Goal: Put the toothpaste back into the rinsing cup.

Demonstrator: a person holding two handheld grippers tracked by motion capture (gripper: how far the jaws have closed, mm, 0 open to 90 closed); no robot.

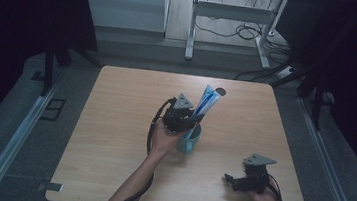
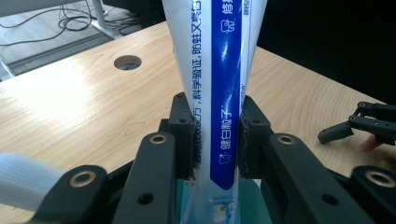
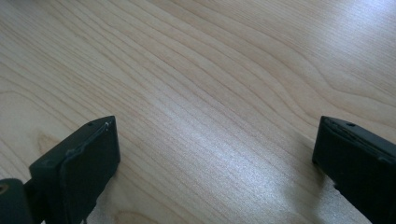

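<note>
the left gripper (image 2: 215, 140) pinches a toothpaste tube (image 2: 219, 84), its two black jaws pressed flat against the tube's sides. the tube is white with a blue stripe down its length, printed with chinese characters in white on the stripe and in blue on the white; a small tooth mark sits on the stripe. in the high view the tube (image 1: 206, 103) stands tilted, its lower end inside a teal cup (image 1: 190, 141) near the middle of the wooden table (image 1: 111, 148), with the left gripper (image 1: 180, 118) just above the cup. the right gripper (image 1: 243, 180) rests low near the table's near right corner, well apart from the cup, its jaws spread wide over bare wood with nothing between them
</note>
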